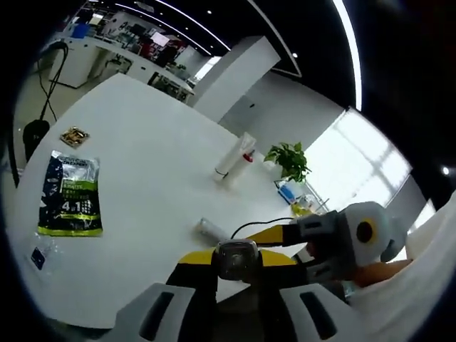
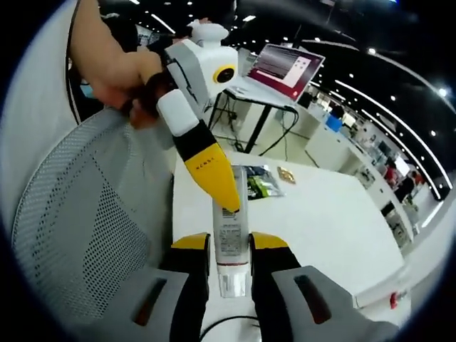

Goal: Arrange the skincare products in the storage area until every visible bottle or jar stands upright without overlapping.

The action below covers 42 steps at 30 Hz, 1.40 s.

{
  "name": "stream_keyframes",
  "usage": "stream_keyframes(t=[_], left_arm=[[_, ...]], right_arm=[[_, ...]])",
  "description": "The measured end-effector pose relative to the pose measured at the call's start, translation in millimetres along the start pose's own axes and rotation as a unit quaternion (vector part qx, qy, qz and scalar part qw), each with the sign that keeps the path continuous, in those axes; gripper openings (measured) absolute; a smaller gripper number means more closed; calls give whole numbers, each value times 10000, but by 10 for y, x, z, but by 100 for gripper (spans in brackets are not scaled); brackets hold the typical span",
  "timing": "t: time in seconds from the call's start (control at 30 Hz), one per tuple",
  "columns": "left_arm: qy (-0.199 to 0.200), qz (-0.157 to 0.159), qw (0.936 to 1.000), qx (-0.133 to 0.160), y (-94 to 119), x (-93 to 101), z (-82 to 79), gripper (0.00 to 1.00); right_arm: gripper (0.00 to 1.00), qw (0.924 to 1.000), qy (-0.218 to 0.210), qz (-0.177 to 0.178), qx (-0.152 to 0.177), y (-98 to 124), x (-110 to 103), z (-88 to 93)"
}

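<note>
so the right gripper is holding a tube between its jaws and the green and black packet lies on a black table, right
Not quite: the table is white, not black, as the left gripper view shows. The rest holds: the green and black packet lies flat on it, and in the right gripper view the right gripper has its jaws closed on the tube.

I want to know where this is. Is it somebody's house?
Probably not; it looks like an open office. There is a big white table, a grey mesh office chair, an open laptop with a pinkish screen, and rows of desks behind.
</note>
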<state>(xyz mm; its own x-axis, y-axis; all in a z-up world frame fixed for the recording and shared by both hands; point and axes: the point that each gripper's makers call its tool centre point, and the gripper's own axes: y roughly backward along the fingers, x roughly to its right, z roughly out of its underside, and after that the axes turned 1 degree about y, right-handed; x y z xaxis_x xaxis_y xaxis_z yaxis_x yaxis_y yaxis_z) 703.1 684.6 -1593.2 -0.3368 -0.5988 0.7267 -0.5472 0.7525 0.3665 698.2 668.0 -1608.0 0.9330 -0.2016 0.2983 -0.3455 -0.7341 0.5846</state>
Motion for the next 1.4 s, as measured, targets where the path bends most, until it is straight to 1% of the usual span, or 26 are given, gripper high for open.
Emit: stream_keyframes(t=[0.1,0.13,0.17,0.2,0.27,0.33,0.4,0.43,0.47,0.5,0.57,0.63,0.67,0.7,0.73,0.77,0.8,0.83,0.9,0.93,0.97,1.03,1.1,1.23,1.37,1.4], left_arm=[[120,-37,9998,123,20,-36,-50,20],[210,-66,9994,259,38,-59,-101,20],[278,-46,9991,312,47,-65,-121,20],[373,-34,9984,425,64,-80,-161,20],[431,-4,9978,497,88,-91,-189,20],[475,12,9968,650,112,-98,-239,20],[551,47,9953,792,136,-101,-289,20],[569,53,9950,822,144,-108,-300,20],[631,140,9939,892,152,-99,-326,20],[653,183,9932,943,159,-90,-343,20],[627,243,9921,1057,181,-67,-382,20],[712,283,9908,1114,198,-68,-400,20],[756,317,9902,1135,201,-65,-409,20],[794,359,9894,1164,207,-57,-421,20],[815,386,9889,1177,209,-51,-427,20],[1009,600,9858,1201,214,7,-446,20],[1065,599,9848,1234,225,-14,-458,20],[1117,622,9840,1242,230,-13,-462,20],[1415,807,9780,1299,240,4,-494,20],[1441,826,9774,1304,243,-4,-497,20],[1548,879,9753,1305,247,1,-500,20],[1677,975,9729,1257,248,17,-497,20],[1686,1023,9727,1223,242,33,-490,20],[1779,1149,9701,1185,246,82,-484,20],[1962,1169,9663,1183,258,53,-490,21],[2024,1178,9654,1148,245,55,-482,21]], right_arm=[[29,9989,-457,23,25,4,34,27],[32,9918,-1265,-26,174,2,52,31],[37,9856,-1673,-42,237,-1,72,44],[42,9696,-2433,-80,265,6,105,94],[51,9446,-3248,-125,446,9,159,127],[56,9028,-4268,-195,492,30,198,235],[56,8771,-4754,-266,636,40,231,265],[56,8546,-5121,-353,784,45,250,257],[56,8464,-5248,-406,811,47,248,253],[56,8212,-5592,-586,969,54,228,201],[57,7827,-6052,-827,1194,57,225,139],[57,7225,-6656,-961,1604,67,308,71],[56,7063,-6790,-1013,1728,75,323,40],[54,6791,-7007,-1085,1901,87,356,6],[53,6656,-7098,-1123,2015,81,383,-4],[52,6478,-7219,-1192,2121,84,398,-27],[51,6368,-7290,-1228,2190,79,416,-40],[49,6202,-7383,-1248,2340,84,453,-68],[44,5979,-7498,-1348,2491,102,479,-143],[43,5930,-7505,-1339,2593,106,504,-165],[43,5817,-7555,-1316,2712,111,544,-190],[41,5789,-7520,-1297,2874,125,589,-235],[39,5820,-7496,-1298,2875,120,567,-288],[28,5976,-7352,-1380,2886,95,557,-360],[26,6045,-7290,-1547,2813,75,501,-392],[24,6021,-7282,-1579,2868,89,515,-396]])
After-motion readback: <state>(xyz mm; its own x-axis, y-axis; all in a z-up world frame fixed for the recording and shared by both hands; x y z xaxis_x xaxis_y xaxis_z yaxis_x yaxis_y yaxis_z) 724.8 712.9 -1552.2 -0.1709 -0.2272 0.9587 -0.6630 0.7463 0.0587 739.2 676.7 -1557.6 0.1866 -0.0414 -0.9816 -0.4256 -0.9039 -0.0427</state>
